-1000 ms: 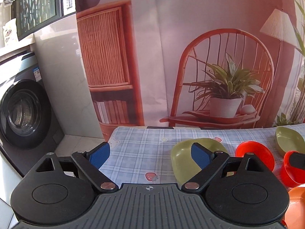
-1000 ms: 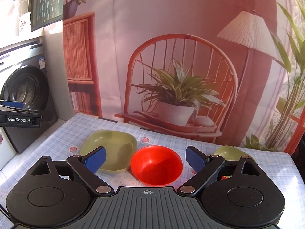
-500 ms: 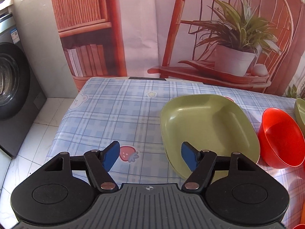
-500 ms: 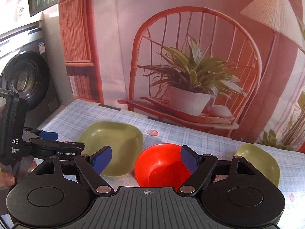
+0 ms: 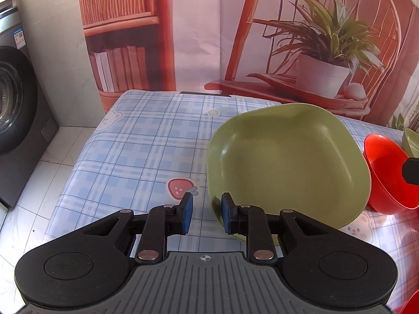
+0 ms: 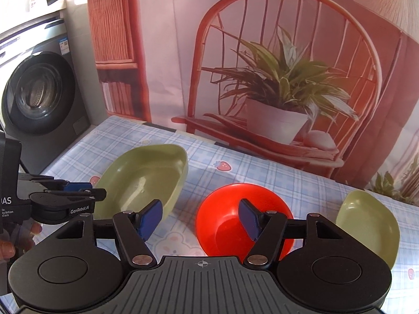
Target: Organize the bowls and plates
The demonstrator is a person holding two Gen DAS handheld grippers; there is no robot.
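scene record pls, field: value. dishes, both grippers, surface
surface: table with blue plaid cloth, strawberry and bear prints
large dish: green squarish plate, upright, on the cloth
left gripper: jaws narrowed astride the green squarish plate's near-left rim, one pad inside, one outside; contact not confirmable
red bowl: on the cloth, right of the plate
right gripper: open, right pad over the red bowl, holding nothing
other dish: smaller green dish, far right
backdrop: printed chair-and-plant poster
side: washing machine

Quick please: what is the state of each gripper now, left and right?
Left gripper: closing around the near rim of the square green plastic plate, a gap remaining.
Right gripper: open, empty, above the round red plastic bowl.
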